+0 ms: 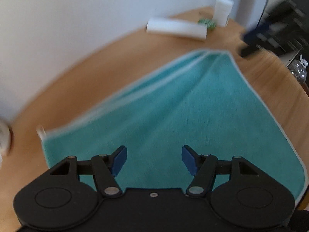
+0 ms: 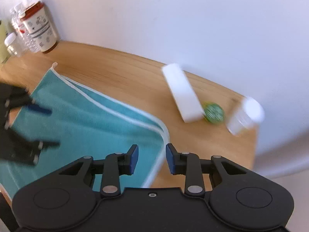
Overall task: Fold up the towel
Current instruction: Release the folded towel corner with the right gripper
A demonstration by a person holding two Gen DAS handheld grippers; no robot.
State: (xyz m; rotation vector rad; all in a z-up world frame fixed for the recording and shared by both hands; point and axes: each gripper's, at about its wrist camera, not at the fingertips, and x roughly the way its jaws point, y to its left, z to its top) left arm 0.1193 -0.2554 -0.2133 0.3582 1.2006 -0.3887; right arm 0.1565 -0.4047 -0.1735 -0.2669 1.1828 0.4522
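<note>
A teal towel with a white hem lies folded over on the wooden table; two layered edges run along its far side. My left gripper hovers open above the towel's near part, with nothing between its blue pads. In the right wrist view the towel fills the left half, and my right gripper stands open over its rounded right corner, the hem passing beneath the gap. The left gripper shows blurred over the towel's left side. The right gripper is a dark blur beyond the towel's far corner.
A long white block, a green ball and a white cylinder sit near the table's far edge by the wall. A red-lidded canister and plastic bottles stand at the far left corner.
</note>
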